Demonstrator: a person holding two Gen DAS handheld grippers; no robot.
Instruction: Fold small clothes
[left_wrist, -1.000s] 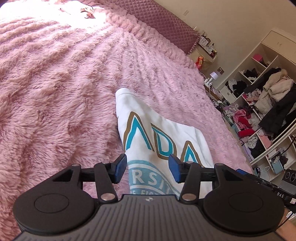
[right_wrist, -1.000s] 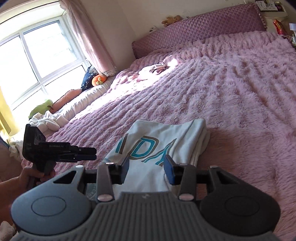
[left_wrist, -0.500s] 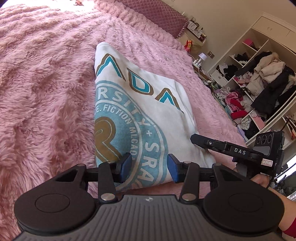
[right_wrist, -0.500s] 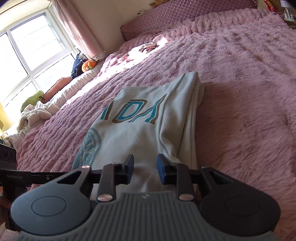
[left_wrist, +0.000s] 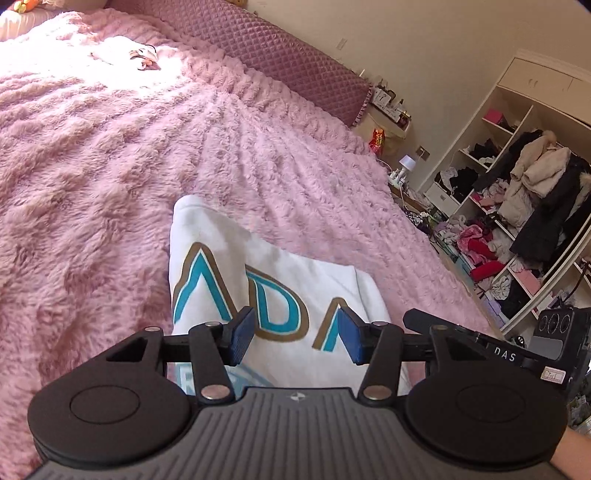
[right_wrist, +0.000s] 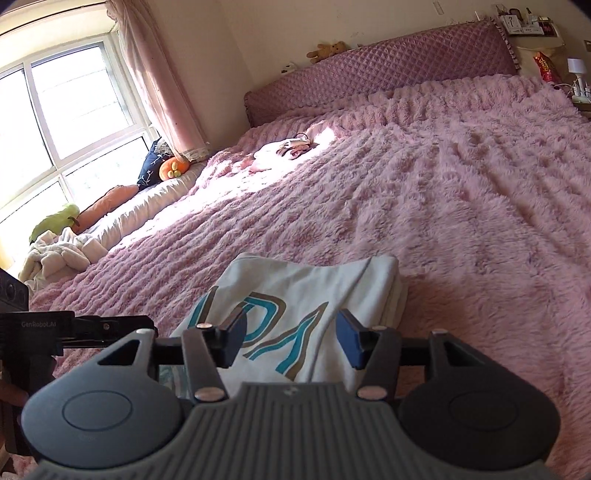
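**Shirt folded down to a narrow stack, both tongs letting go**

The white printed shirt (left_wrist: 280, 295) is lying near the foot edge of the bed (left_wrist: 110, 184), on the pink fluffy cover, already folded into a narrow, layered rectangle; the stacked edges are showing along its right side in the right wrist view (right_wrist: 391, 295). The left tongs (left_wrist: 295, 334) and the right tongs (right_wrist: 291, 338) are both opening over its near end, jaws standing apart with cloth below the gap but nothing pinched. Judging by this, the lengthwise folds are done, and a last fold across, or simply setting the shirt aside, is what is remaining.

The near end of the shirt is sitting hidden under both tool bodies, so how neatly it is lying there cannot be told. A small pale bundle (right_wrist: 288, 151) is resting far up near the headboard (right_wrist: 369, 81); whether it is another garment waiting is too small to make out.
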